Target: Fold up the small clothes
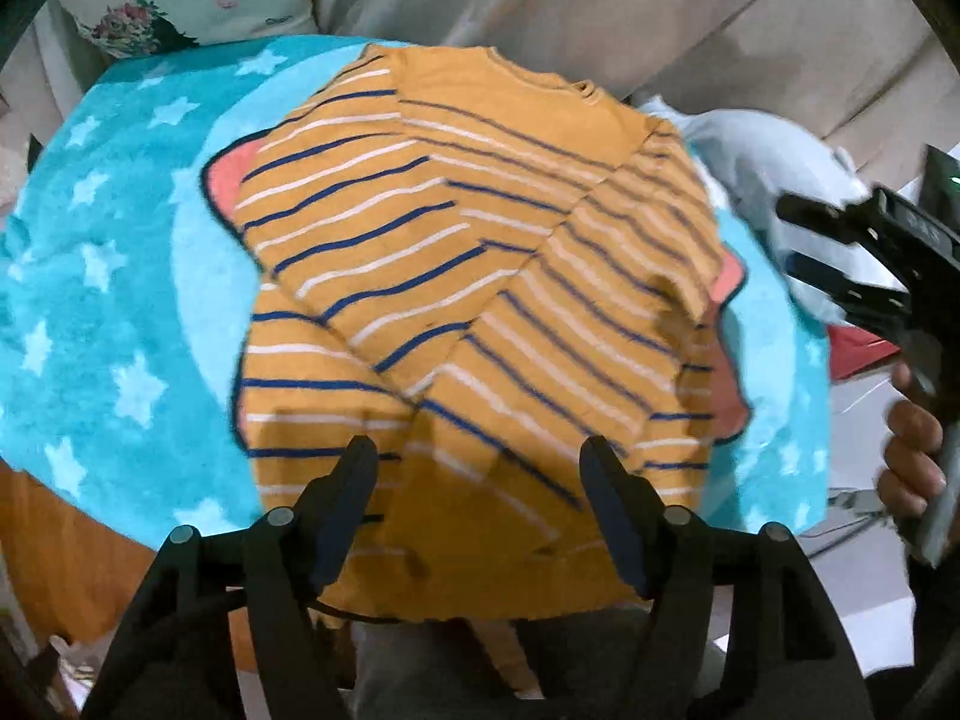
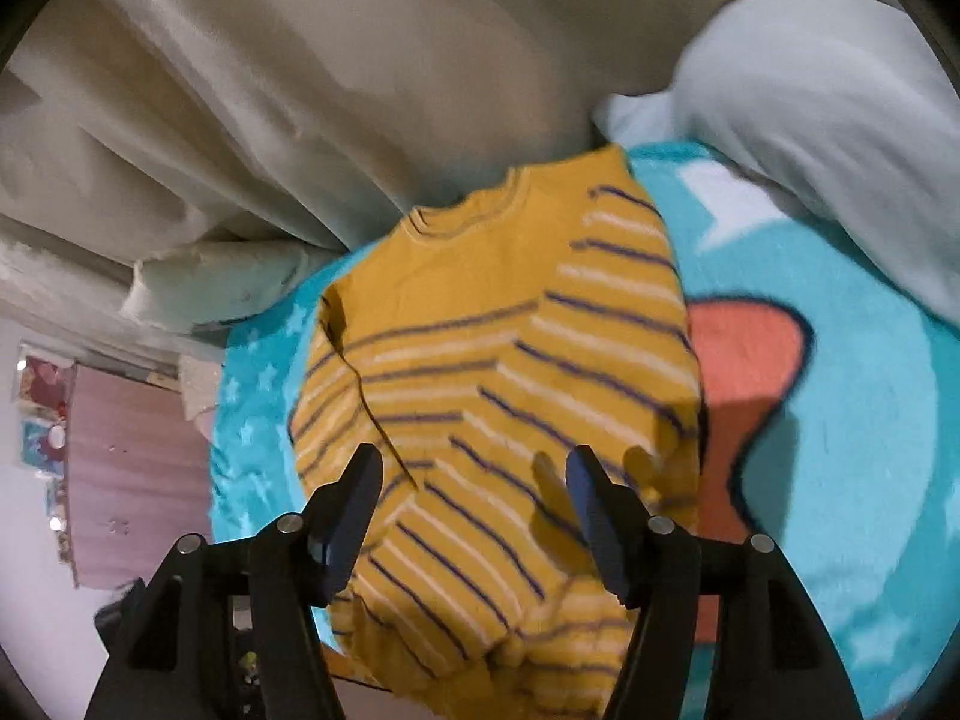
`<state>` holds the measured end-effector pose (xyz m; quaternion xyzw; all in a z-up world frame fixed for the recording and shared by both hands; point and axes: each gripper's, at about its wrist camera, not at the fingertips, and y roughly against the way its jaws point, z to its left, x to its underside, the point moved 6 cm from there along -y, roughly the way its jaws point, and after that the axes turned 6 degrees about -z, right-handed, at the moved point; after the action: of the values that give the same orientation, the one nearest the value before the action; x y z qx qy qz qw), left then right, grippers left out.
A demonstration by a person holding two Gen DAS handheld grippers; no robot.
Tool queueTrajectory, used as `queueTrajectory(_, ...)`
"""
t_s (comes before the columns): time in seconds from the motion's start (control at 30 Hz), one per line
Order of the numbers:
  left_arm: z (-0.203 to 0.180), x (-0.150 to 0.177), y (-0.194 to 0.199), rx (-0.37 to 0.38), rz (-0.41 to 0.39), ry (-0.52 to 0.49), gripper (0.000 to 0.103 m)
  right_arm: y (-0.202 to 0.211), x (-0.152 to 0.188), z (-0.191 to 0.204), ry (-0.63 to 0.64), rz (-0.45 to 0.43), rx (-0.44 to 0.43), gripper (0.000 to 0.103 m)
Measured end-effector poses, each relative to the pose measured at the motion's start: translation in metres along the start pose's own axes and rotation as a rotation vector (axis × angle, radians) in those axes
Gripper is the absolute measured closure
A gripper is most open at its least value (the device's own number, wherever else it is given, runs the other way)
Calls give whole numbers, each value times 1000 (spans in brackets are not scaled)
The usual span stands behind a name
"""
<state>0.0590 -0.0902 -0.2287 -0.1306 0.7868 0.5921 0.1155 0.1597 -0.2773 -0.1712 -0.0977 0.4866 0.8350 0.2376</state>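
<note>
A small mustard-yellow sweater (image 1: 468, 276) with blue and white stripes lies on a turquoise star-patterned blanket (image 1: 108, 300), both sleeves folded across its body. It also shows in the right wrist view (image 2: 492, 372), collar at the far end. My left gripper (image 1: 480, 468) is open and empty above the sweater's near hem. My right gripper (image 2: 474, 474) is open and empty above the sweater's lower right part. The right gripper also shows in the left wrist view (image 1: 840, 246), held to the right of the blanket.
The blanket (image 2: 870, 420) carries a pink shape with a dark outline (image 2: 744, 360). A pale blue cloth (image 2: 810, 138) lies at the far right. Beige draped fabric (image 1: 540, 0) stands behind. A floral pillow (image 1: 180, 6) lies at the far left.
</note>
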Motion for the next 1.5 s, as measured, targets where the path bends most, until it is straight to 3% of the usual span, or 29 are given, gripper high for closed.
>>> queueTrajectory(0.03, 4, 1, 1, 11, 3, -2, 33, 6, 7, -4, -1, -24, 65, 35)
queueTrajectory(0.13, 14, 11, -14, 52, 70, -64, 29, 18, 25, -21, -51, -58, 122, 35)
queueTrajectory(0.23, 21, 22, -32, 108, 157, -109, 29, 15, 57, -36, -112, 2, 116, 35)
queueTrajectory(0.37, 26, 28, -46, 148, 211, -108, 29, -2, 98, -48, -173, 52, 92, 35)
queueTrajectory(0.43, 26, 33, -55, 145, 245, -103, 35, -14, 114, -51, -205, 89, 69, 35)
queueTrajectory(0.47, 25, 36, -60, 148, 263, -107, 43, -23, 124, -52, -235, 111, 44, 37)
queueTrajectory(0.5, 22, 39, -65, 156, 279, -112, 62, -28, 127, -52, -247, 118, 34, 44)
queueTrajectory(0.57, 22, 46, -74, 142, 310, -116, 84, -34, 127, -45, -221, 103, 20, 49)
queueTrajectory(0.6, 22, 47, -73, 147, 313, -110, 85, -37, 125, -43, -205, 96, 25, 55)
queueTrajectory(0.63, 22, 46, -69, 148, 300, -116, 86, -41, 122, -40, -187, 92, 36, 63)
queueTrajectory(0.7, 22, 46, -63, 140, 282, -155, 86, -49, 113, -37, -169, 86, 39, 68)
queueTrajectory(0.8, 29, 48, -63, 112, 294, -199, 75, -57, 100, -39, -235, 73, -15, 67)
queueTrajectory(0.87, 30, 40, -47, 148, 286, -200, 72, -46, 84, -33, -224, 43, -45, 65)
queueTrajectory(0.9, 30, 33, -35, 169, 262, -211, 63, -40, 76, -30, -199, 24, -32, 53)
queueTrajectory(0.93, 29, 22, -22, 189, 229, -212, 56, -33, 67, -28, -175, 6, -14, 34)
queueTrajectory(1.0, 31, -7, -3, 200, 148, -182, 34, -20, 41, -24, -141, -35, -1, 20)
queueTrajectory(1.1, 36, -68, 0, 134, 40, -123, 25, -21, 0, -25, -128, -51, -35, 20)
queueTrajectory(1.23, 62, -151, -39, -10, -7, -62, 25, -49, -52, -40, -97, -30, 1, 20)
queueTrajectory(1.43, 103, -236, -106, -101, 17, -30, 25, -109, -123, -77, -103, -8, 31, 21)
queueTrajectory(1.5, 106, -254, -121, -77, 14, -15, 25, -129, -141, -87, -76, 5, 77, 28)
